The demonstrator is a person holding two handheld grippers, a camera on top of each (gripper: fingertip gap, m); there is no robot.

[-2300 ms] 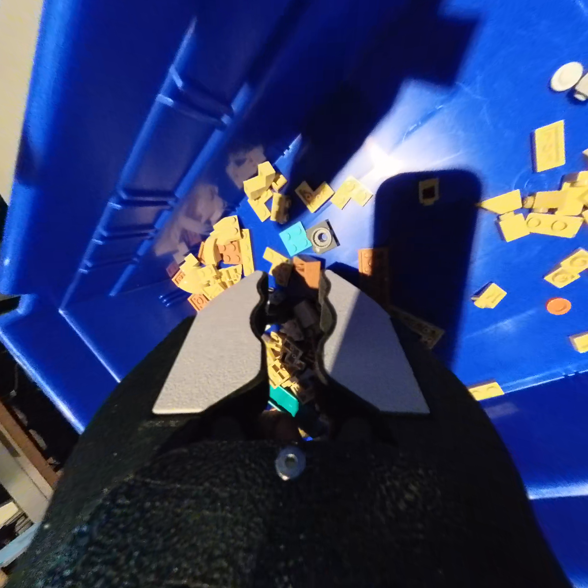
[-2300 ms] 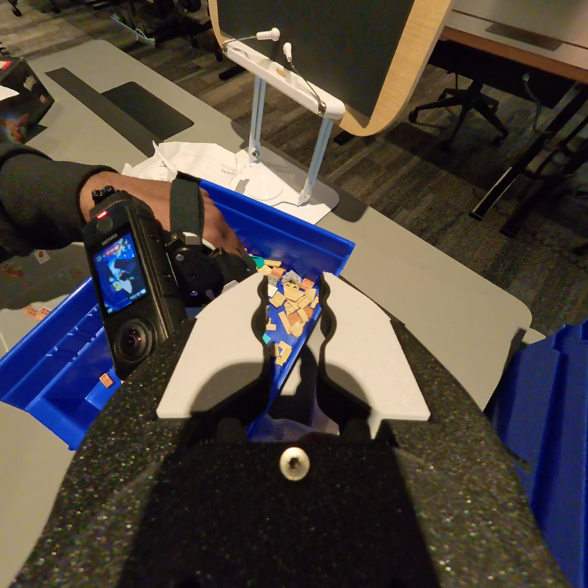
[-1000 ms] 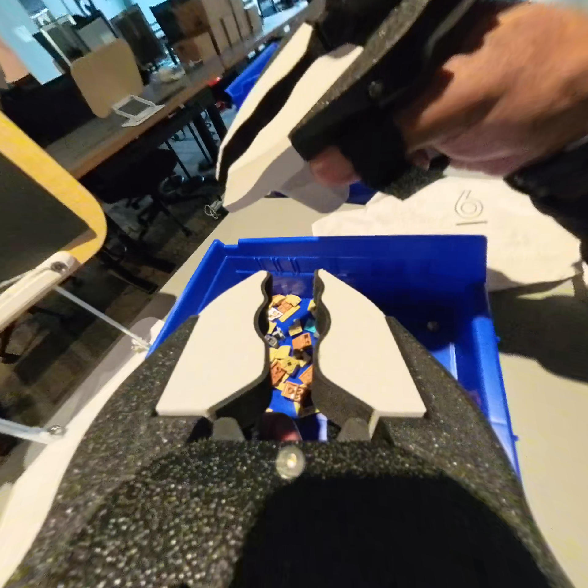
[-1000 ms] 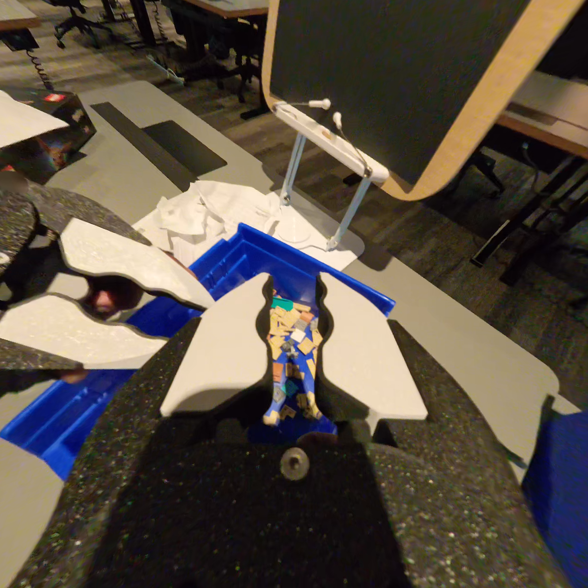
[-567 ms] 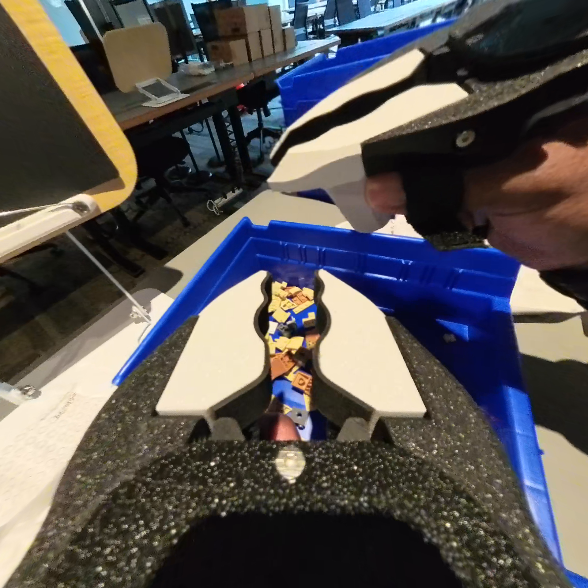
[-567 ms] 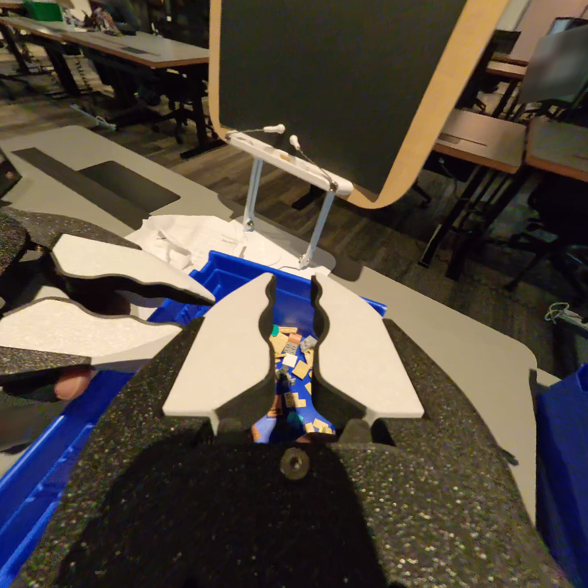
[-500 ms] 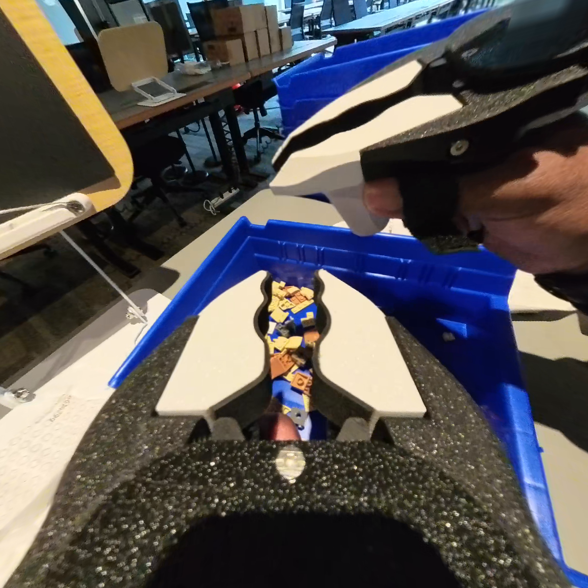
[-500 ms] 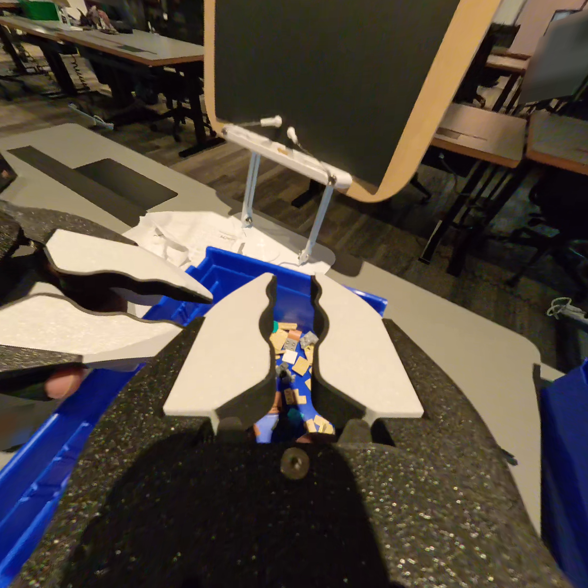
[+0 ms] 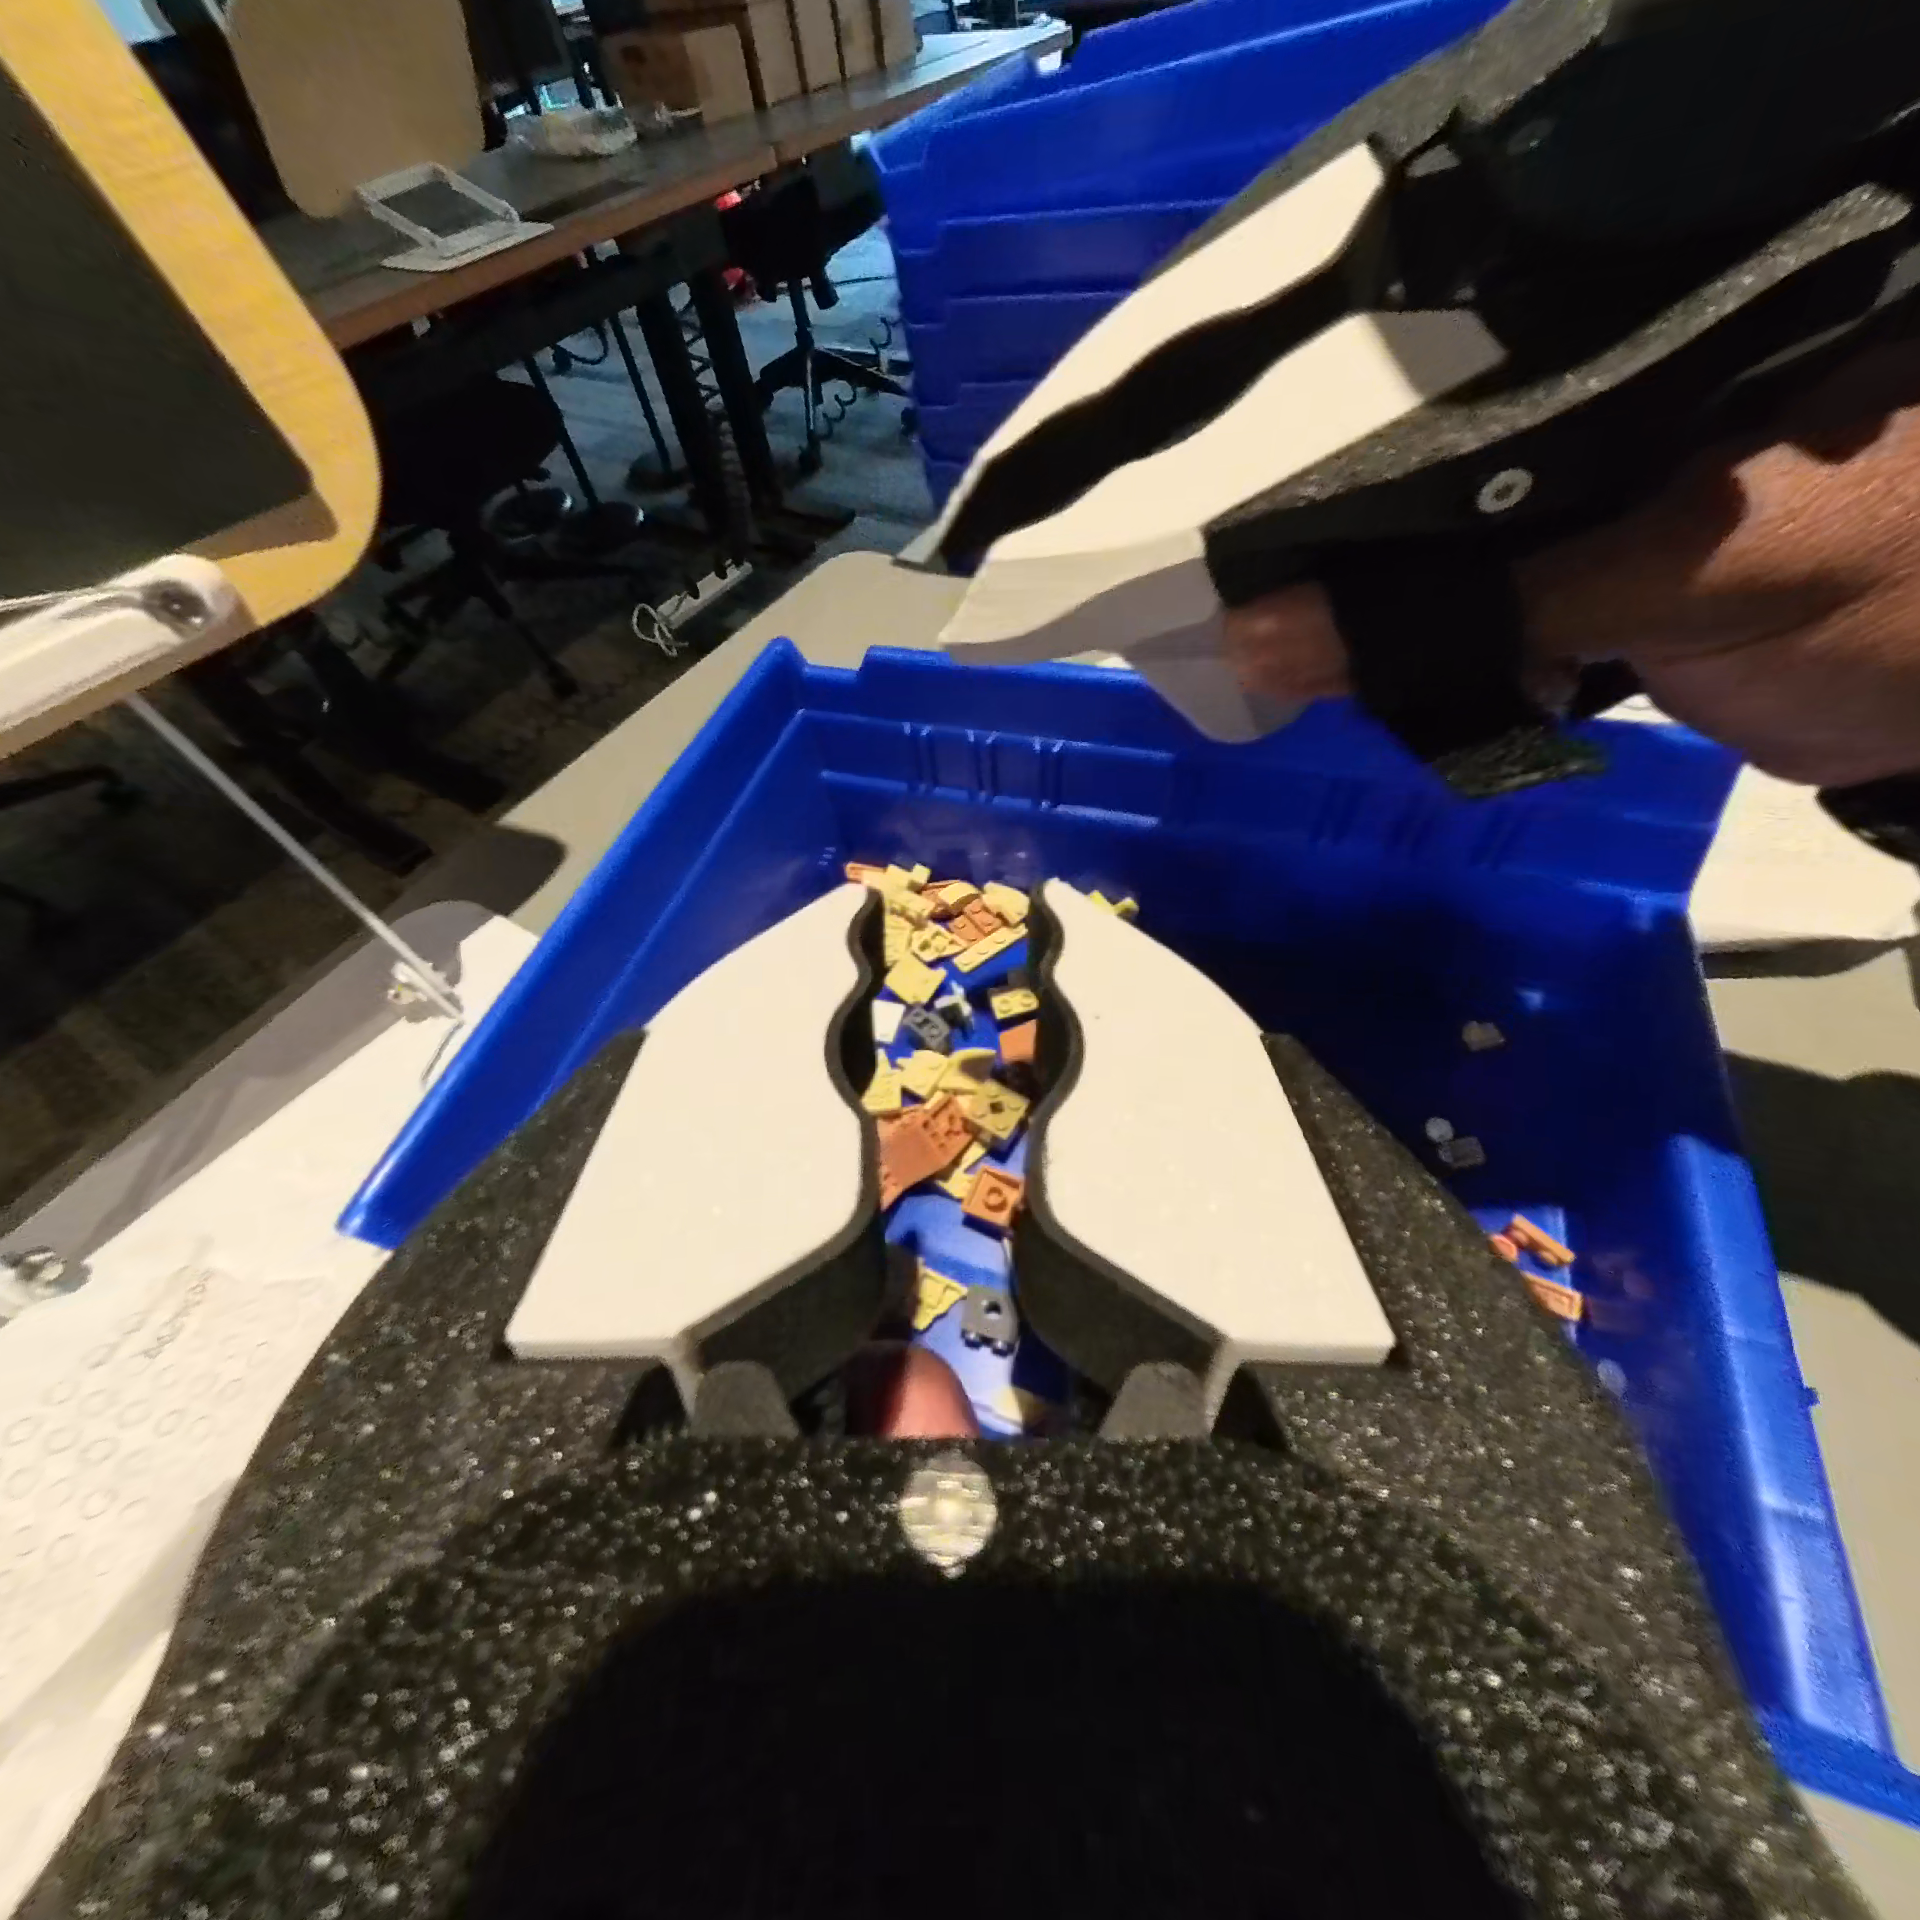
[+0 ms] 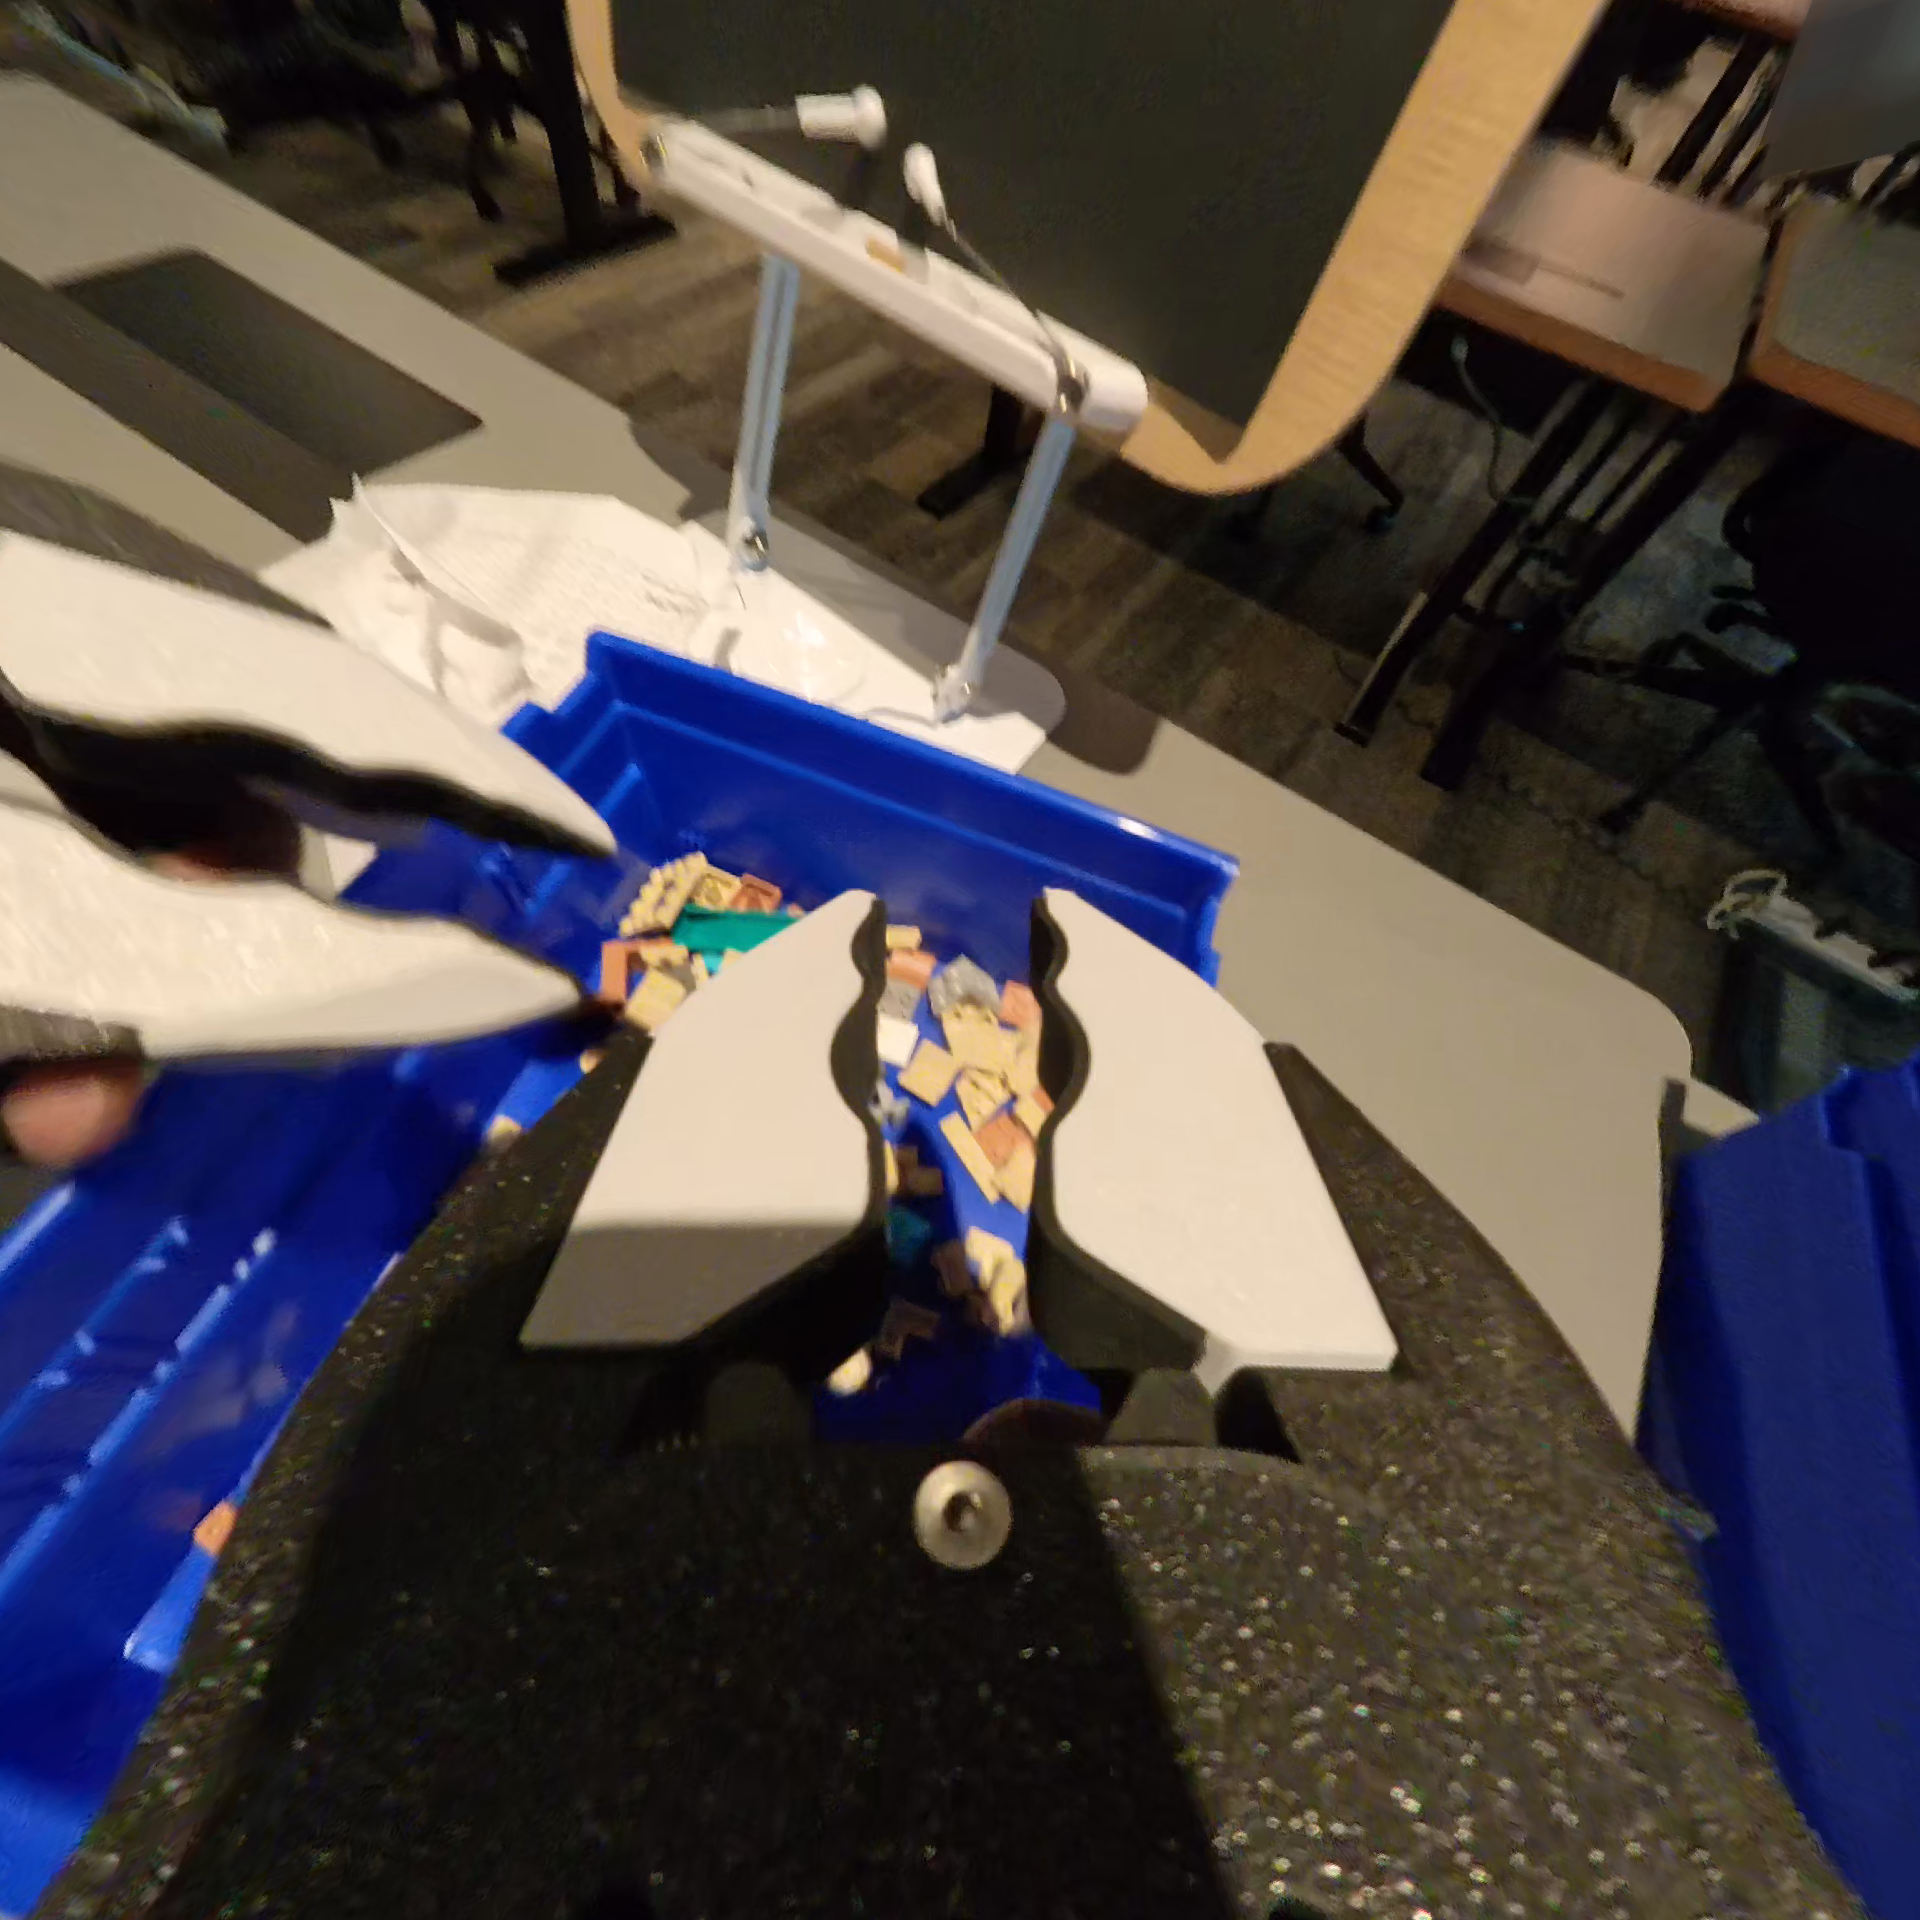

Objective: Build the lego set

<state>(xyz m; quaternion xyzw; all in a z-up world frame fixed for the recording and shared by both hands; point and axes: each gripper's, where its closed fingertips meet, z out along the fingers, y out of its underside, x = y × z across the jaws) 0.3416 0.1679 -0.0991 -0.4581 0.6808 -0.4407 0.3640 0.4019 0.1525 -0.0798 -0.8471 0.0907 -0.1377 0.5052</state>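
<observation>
Both tongs hang over one blue bin (image 9: 1299,873), parted a little and holding nothing. Left gripper (image 9: 948,904) points down the length of the bin, its pale fingers (image 9: 727,1122) framing the heap of lego pieces (image 9: 951,1049) between them without touching any. Right gripper (image 10: 951,914) comes at the same heap from the other side; in the left wrist view it shows higher up, over the far rim of the bin, gripped by a hand (image 9: 1704,623).

Tan, yellow and orange-brown plates make up most of the heap, with a few grey bits, a white one and a teal piece (image 10: 727,930) toward the far end wall of the bin. Near all of it sits bunched at that far end; a few stray orange pieces (image 9: 1538,1262) lie along the bin's right side wall, and the near part of its floor is mostly bare blue.

Under the bin is a grey table (image 10: 1382,997), the bin set near its rounded corner. Crumpled white paper bags (image 10: 520,582) lie on the table beyond the bin's far left corner, just beside the white base of a stand (image 10: 904,270) that carries a dark, wood-edged panel (image 10: 1143,156). More blue bins (image 9: 1091,208) stand stacked past the table's edge. Beyond are carpet, desks and chair legs, dimly lit.
</observation>
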